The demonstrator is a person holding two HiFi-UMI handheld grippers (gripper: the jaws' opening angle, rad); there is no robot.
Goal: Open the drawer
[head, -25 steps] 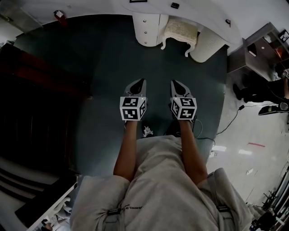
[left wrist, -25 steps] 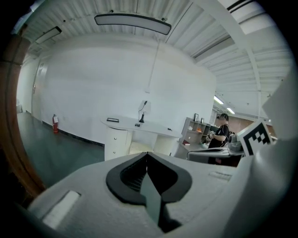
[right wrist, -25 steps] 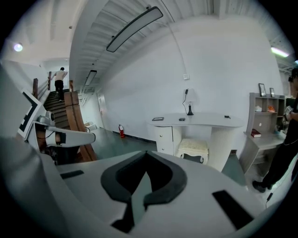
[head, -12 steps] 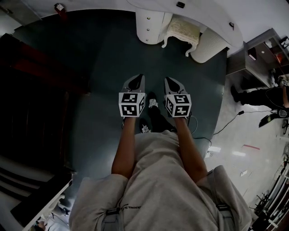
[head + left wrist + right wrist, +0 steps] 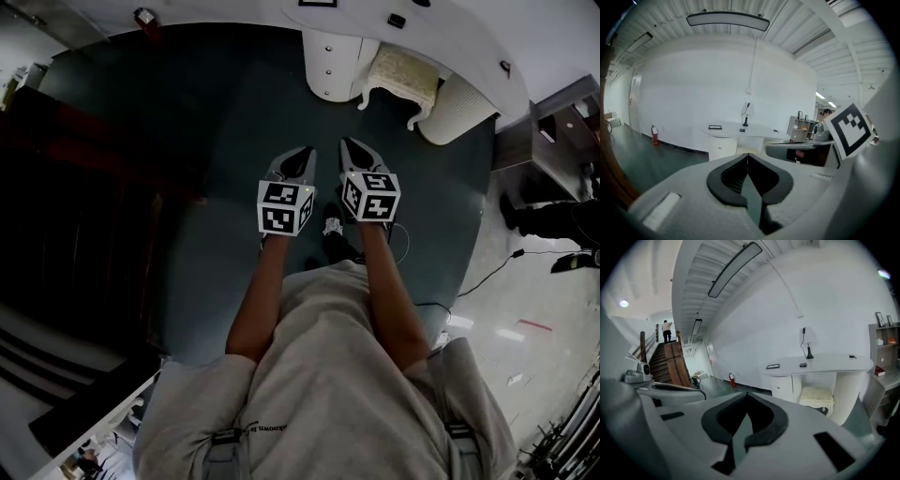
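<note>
Both your left gripper (image 5: pixel 304 152) and right gripper (image 5: pixel 349 143) have jaws pressed together, empty; take the drawer (image 5: pixel 332 62), top centre of the head view and probably rigid and easy-sliding, by its small knob (image 5: pixel 778 387).

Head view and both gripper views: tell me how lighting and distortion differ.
Head view: dim and underexposed, the dark floor nearly black toward the left, edges bowed by the wide lens. Left gripper view: bright, white wall evenly lit, corners vignetted black. Right gripper view: equally bright, the ceiling light strip bent into a curve, desk in focus.
</note>
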